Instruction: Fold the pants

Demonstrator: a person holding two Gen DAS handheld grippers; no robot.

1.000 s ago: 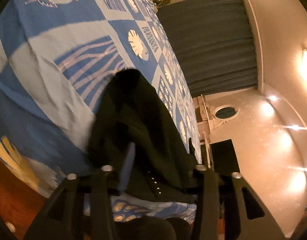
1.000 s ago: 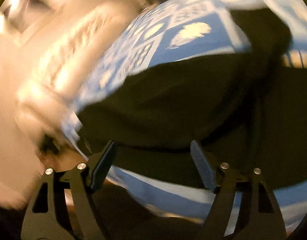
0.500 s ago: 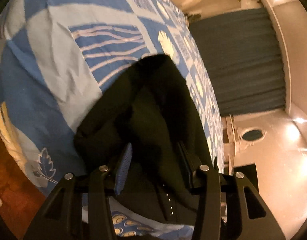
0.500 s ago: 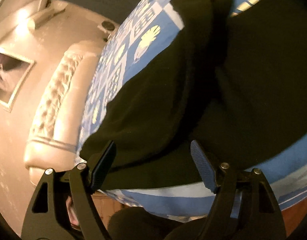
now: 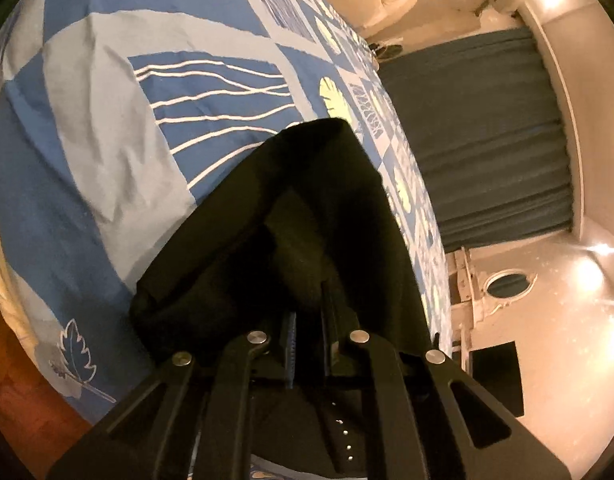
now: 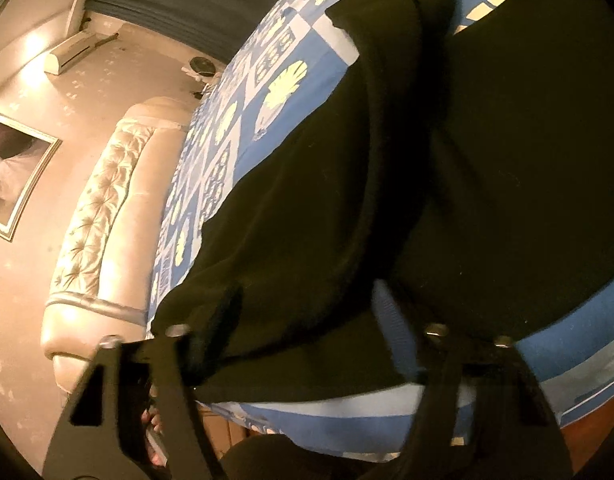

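Observation:
Black pants lie bunched on a blue patterned bedspread close to the bed's near edge. My left gripper is shut on a fold of the pants; its two pads stand almost together with dark cloth pinched between them. In the right wrist view the pants spread across the bedspread. My right gripper is low over their near edge and its jaws are closing, with a thick roll of black cloth between the fingers. I cannot see the pads pressing on it.
A tufted cream headboard ends the bed, with a framed picture on the wall beside it. A dark blue curtain hangs beyond the bed, and a white dresser with an oval mirror stands near it. Wooden floor shows below the bed edge.
The left jaws have shut on the pants and that gripper has dipped closer. The right jaws have narrowed around the cloth and the right gripper has rolled and sunk toward it.

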